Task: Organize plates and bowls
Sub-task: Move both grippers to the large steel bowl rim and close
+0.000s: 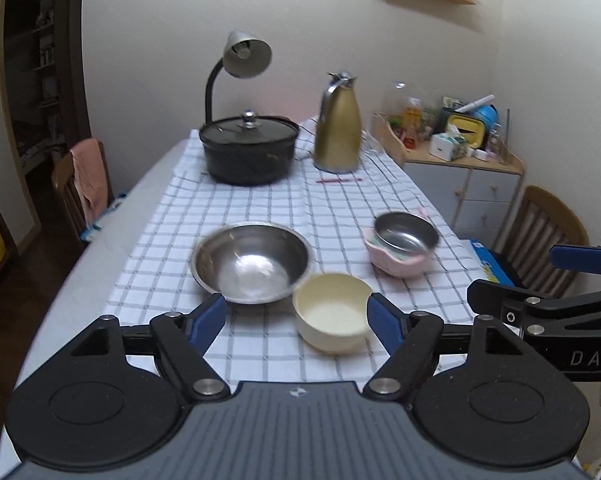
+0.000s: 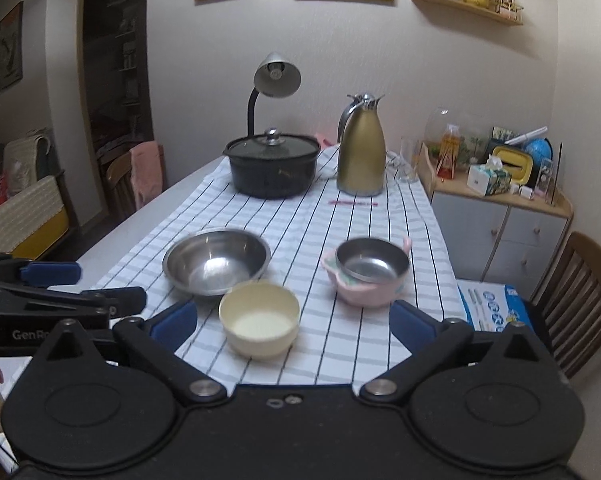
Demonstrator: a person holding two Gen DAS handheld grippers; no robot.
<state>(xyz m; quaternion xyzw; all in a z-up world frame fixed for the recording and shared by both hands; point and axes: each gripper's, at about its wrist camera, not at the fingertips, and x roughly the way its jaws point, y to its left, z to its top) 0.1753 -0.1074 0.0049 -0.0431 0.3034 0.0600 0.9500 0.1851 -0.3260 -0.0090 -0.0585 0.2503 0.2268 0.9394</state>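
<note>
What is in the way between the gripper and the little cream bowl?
Nothing visible. The cream bowl sits on bare checked tablecloth just ahead of the open right gripper. The big steel bowl is behind it, not between.

The large steel bowl [image 1: 251, 262] looks shiny metal, the cream bowl [image 1: 332, 312] matt plastic, the checked tablecloth [image 1: 284, 204] soft woven cloth, the gold jug [image 1: 337, 130] satin metal.

Bare cloth lies open across the middle of my worktop [image 2: 300, 216], between the bowls near me and the black pot [image 2: 272, 168] and gold jug [image 2: 360, 152] at the back. Up close, the cream bowl [image 2: 259, 320] touches the big steel bowl [image 2: 216, 260]; a clear lane separates them from the pink dish [image 2: 364, 294] carrying a small steel bowl [image 2: 371, 261].
</note>
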